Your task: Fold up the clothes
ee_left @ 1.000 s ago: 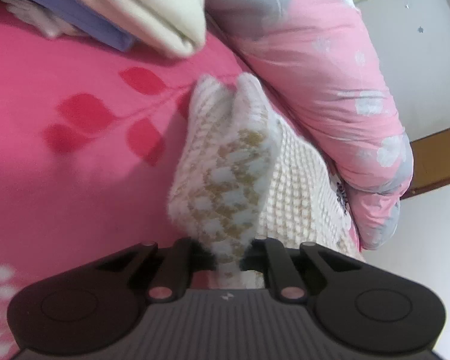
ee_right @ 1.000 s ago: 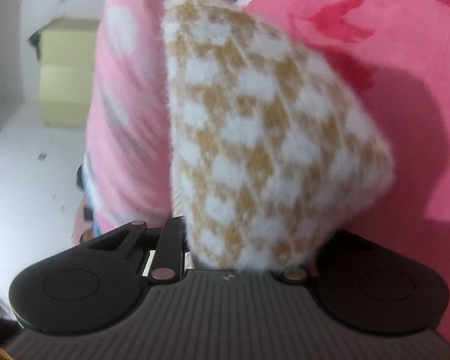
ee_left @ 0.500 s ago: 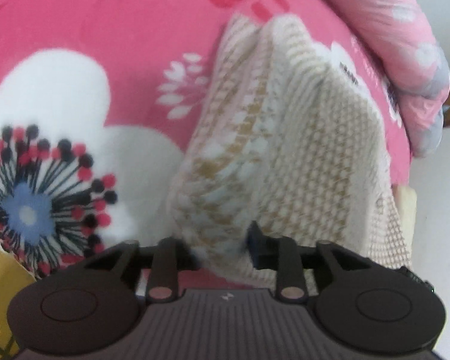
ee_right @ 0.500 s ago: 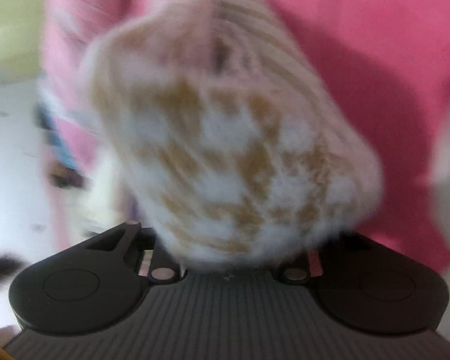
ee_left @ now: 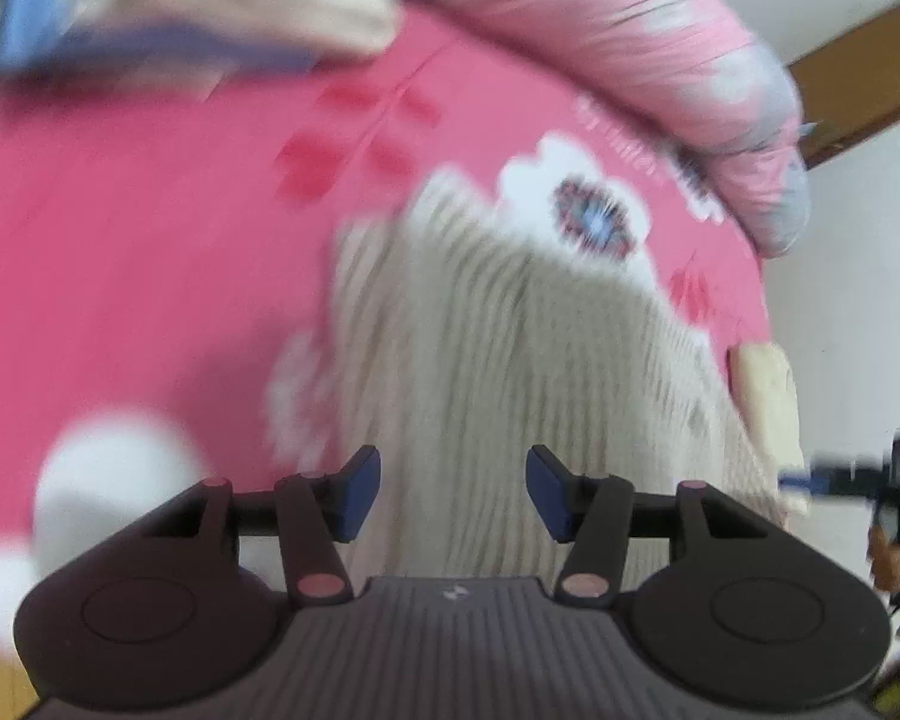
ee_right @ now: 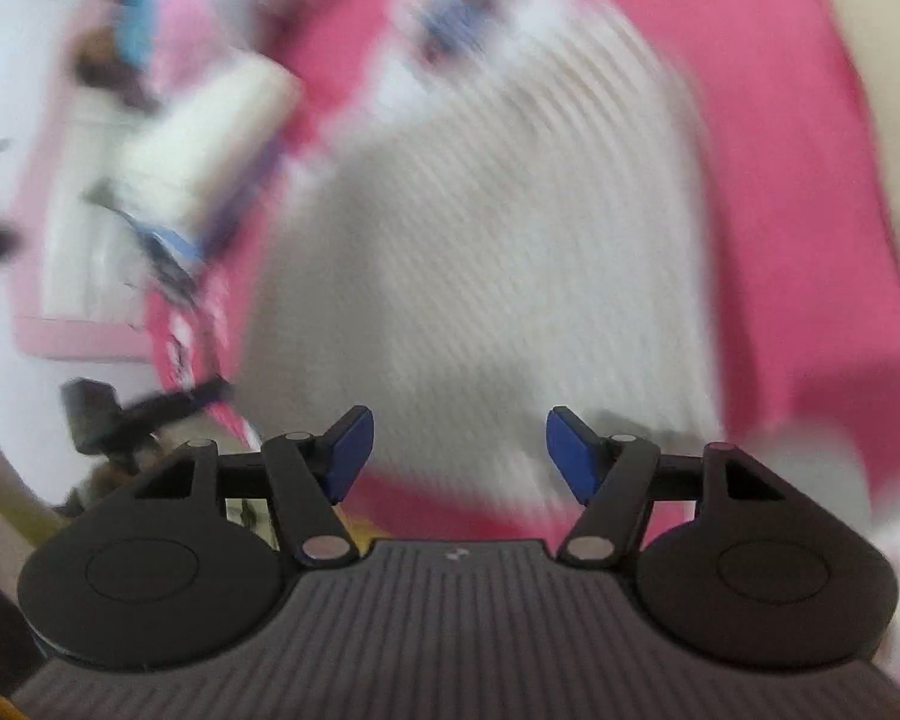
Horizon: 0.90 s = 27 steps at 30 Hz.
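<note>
both tools (ee_left: 453, 492) (ee_right: 456, 459) opening, sweater (ee_left: 528, 372) (ee_right: 498, 228) below

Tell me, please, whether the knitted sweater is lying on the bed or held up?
Lying on the pink bedspread: the sweater rests there, clear of both opening grippers.

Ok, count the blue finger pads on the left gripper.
2: one blue pad left of the white knit sweater, the other pad right; jaws opening, nothing between them.
</note>
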Each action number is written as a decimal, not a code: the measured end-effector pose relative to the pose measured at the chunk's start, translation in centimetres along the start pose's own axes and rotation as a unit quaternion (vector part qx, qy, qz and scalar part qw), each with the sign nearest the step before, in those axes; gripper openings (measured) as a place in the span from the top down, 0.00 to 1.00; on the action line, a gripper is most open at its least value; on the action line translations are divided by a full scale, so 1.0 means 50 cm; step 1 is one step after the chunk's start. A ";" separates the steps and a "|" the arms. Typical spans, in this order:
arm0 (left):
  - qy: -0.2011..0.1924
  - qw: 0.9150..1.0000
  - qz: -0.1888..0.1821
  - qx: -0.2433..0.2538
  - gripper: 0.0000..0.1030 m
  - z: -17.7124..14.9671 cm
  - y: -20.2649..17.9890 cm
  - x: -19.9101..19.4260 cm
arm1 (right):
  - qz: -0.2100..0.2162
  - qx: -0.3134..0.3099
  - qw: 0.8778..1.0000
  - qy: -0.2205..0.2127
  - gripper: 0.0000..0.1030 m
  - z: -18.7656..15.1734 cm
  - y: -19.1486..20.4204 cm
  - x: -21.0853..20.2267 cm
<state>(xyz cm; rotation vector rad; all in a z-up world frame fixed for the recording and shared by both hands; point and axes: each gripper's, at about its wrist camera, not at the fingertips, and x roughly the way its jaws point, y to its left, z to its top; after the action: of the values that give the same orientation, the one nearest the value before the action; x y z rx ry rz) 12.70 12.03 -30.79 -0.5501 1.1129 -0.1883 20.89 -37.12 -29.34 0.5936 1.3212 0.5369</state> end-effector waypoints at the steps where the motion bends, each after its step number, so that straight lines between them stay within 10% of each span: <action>1: -0.010 1.000 -0.002 0.019 0.46 0.020 -0.016 0.014 | 0.005 -0.015 1.000 -0.009 0.38 0.029 0.015 0.021; 10: -0.004 0.998 0.004 0.067 0.45 0.117 -0.015 0.112 | 0.018 -0.125 0.992 -0.006 0.39 0.209 0.070 0.255; 16: 0.003 0.994 -0.018 0.108 0.45 0.166 -0.017 0.166 | 0.041 -0.137 0.985 0.100 0.40 0.283 0.100 0.357; 27: 0.013 0.949 -0.077 0.305 0.45 0.166 -0.140 0.210 | 0.082 -0.204 0.950 0.220 0.41 0.297 0.159 0.360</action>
<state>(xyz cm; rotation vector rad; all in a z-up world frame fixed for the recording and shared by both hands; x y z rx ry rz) 25.58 4.46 -32.93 -0.0779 0.9706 -0.6527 38.36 -20.64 -34.91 0.2432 1.5261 1.0957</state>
